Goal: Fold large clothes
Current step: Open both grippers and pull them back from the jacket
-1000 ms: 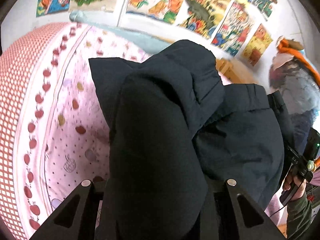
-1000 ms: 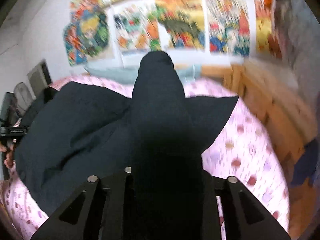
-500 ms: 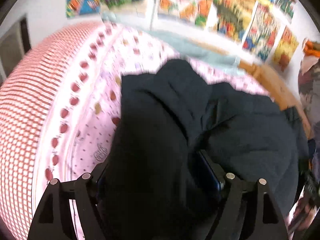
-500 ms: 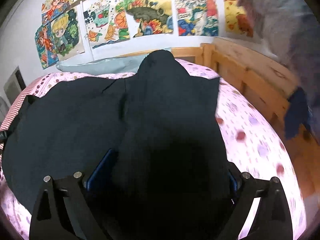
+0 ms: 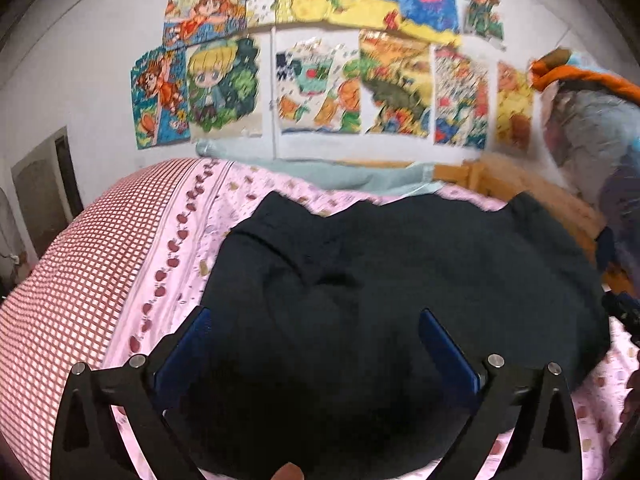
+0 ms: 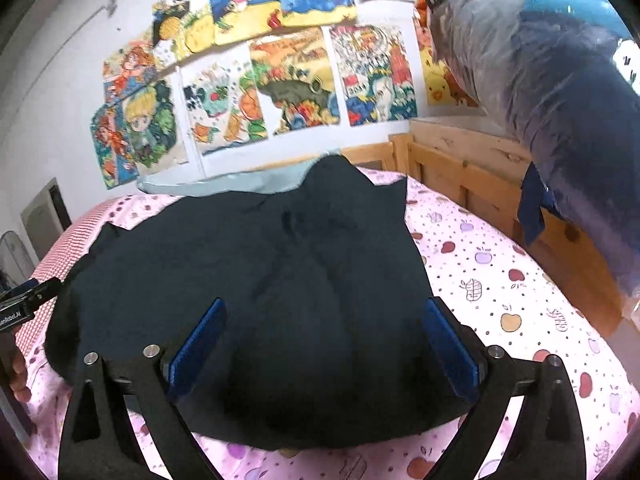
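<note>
A large dark navy garment (image 5: 400, 280) lies spread in folds on the pink apple-print bed sheet (image 5: 180, 240). My left gripper (image 5: 314, 314) hangs over the garment's near left part. Its jaws are opening wide; the cloth lies below and between the blue pads (image 5: 188, 344), which do not press on it. In the right wrist view the same garment (image 6: 240, 264) covers the bed sheet (image 6: 500, 280). My right gripper (image 6: 325, 302) is over its near right part, jaws also opening, blue pads (image 6: 452, 352) clear of the cloth. The other gripper's body (image 6: 24, 308) shows at the far left edge.
A red-checked cover (image 5: 80, 272) lies on the bed's left side. A pale blue cloth (image 5: 340, 172) runs along the wall under colourful posters (image 5: 320, 92). A wooden bed frame (image 6: 460, 168) bounds the right side, with a plastic-wrapped bundle (image 6: 560, 100) above it.
Both grippers were shut on raised folds of the dark garment; both have opened and let go. The cloth has dropped flat onto the bed and both hands have drawn back.
</note>
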